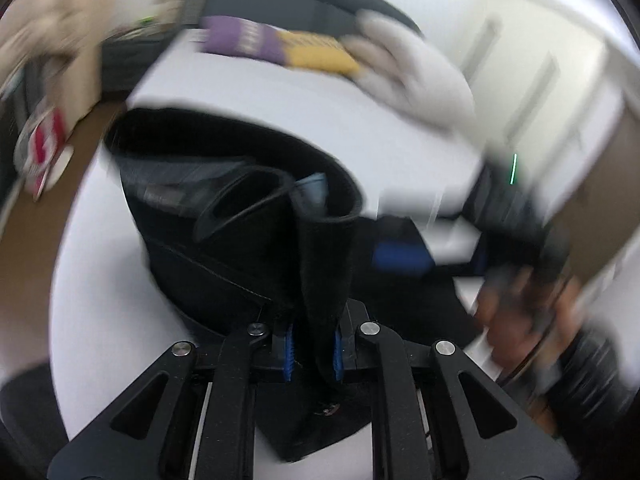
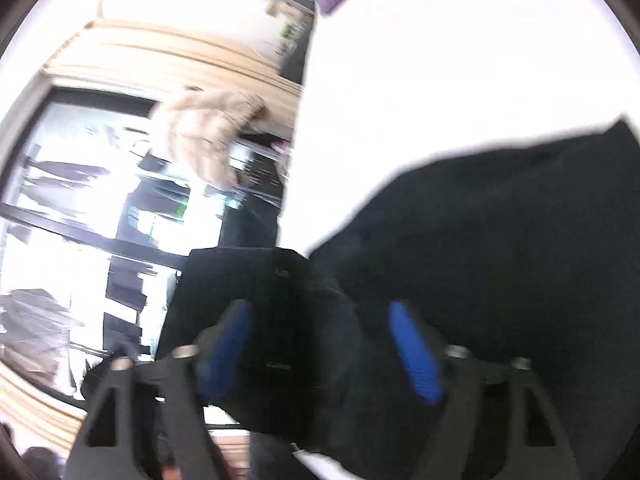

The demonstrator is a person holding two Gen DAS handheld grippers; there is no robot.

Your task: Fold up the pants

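Observation:
The black pants (image 1: 224, 216) lie on a white table (image 1: 256, 84), waistband end raised toward the left wrist camera. My left gripper (image 1: 314, 350) is shut on a fold of the pants, the cloth pinched between its blue pads (image 1: 289, 350). In the right wrist view the pants (image 2: 500, 232) spread over the table (image 2: 440, 60). My right gripper (image 2: 322, 350) is open, its blue pads (image 2: 416, 354) wide apart with pants cloth lying between them. The right gripper also shows in the left wrist view (image 1: 404, 258), held by a hand. Both views are motion-blurred.
A purple and yellow folded item (image 1: 272, 46) and a pale cloth (image 1: 408, 76) lie at the table's far edge. The table's left edge drops to brown floor (image 1: 24, 272). Shelving and a beige garment (image 2: 204, 136) show off the table's left side.

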